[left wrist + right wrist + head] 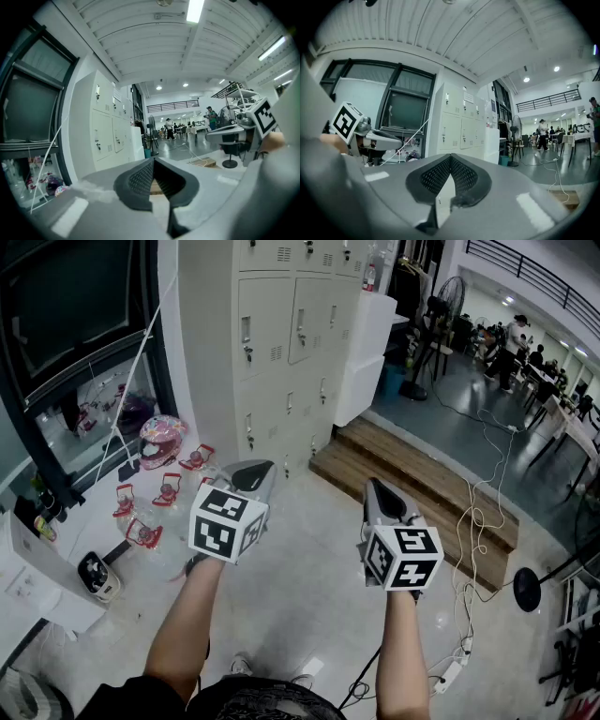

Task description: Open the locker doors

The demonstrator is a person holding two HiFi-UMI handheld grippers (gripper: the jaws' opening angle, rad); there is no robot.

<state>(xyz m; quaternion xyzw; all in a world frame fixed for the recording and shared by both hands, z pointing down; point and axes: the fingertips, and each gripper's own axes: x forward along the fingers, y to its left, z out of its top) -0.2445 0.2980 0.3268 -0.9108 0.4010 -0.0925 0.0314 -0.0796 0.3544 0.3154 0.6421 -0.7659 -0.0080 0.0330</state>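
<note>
The room was a large hall with a pale, glossy floor [309, 568], a ribbed white ceiling and a dark-framed window [75, 324] filling the upper left of the head view. A bank of cream lockers [281, 343] stood at the top centre of that view, just right of the window. Every one of the locker doors [255, 329] that showed was flush and closed, each with a small handle at its edge. A plain white cabinet [364, 352] stood against the right side of the lockers, and a low wooden step [412, 479] ran from its foot toward the right of the frame. A pink helmet [161, 439] lay on the floor below the window among several small red-framed things [169, 489] too small to identify. Further back, at the upper right, stood a pedestal fan [452, 294], people [514, 338] sat at tables, and loose cables [476, 521] trailed over the floor.

Two bare forearms reached up from the bottom edge. The left gripper [251, 476] sat at centre left of the head view and the right gripper [377, 491] at centre right. Both pointed toward the lockers and were well short of them, touching nothing. In the left gripper view the dark ribbed pads came together at their tips with nothing between them, and the lockers lay at the left of that frame. In the right gripper view the jaws were likewise closed and empty, with the lockers straight ahead beyond the tips.
</note>
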